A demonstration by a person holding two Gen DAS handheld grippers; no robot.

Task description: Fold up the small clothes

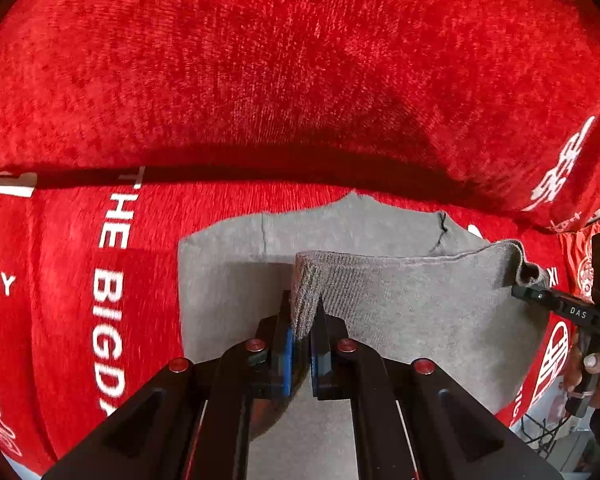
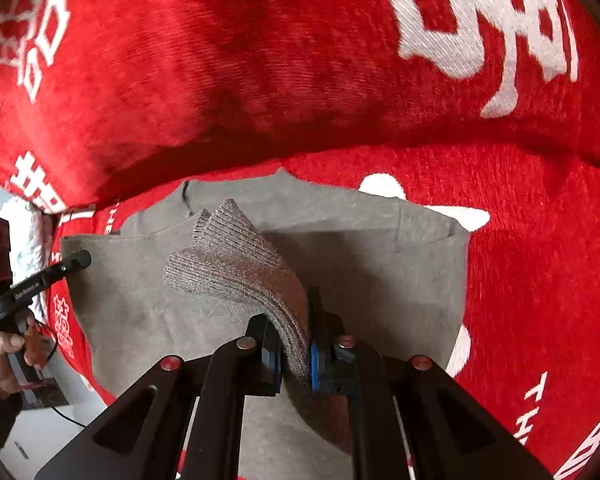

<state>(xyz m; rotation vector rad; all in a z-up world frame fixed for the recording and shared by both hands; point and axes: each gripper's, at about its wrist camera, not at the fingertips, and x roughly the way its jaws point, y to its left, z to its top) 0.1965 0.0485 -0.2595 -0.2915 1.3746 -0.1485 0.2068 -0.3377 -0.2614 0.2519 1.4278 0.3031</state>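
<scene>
A: Where's the grey garment (image 1: 400, 308)?
B: Centre of both frames, lying on the red printed cover (image 1: 260, 80), its ribbed hem raised.
A: And the claws?
B: The left gripper (image 1: 303, 332) pinches one hem corner; the right gripper (image 2: 296, 344) clamps the other, probably several ribbed layers bunched together

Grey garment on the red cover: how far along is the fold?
Done: the grey garment lies spread on the red cover. In hand: the left hand-held gripper and right hand-held gripper each clamp the ribbed hem, lifted over the body. Left: lay that hem down towards the far edge, release, and make any further folds.
</scene>
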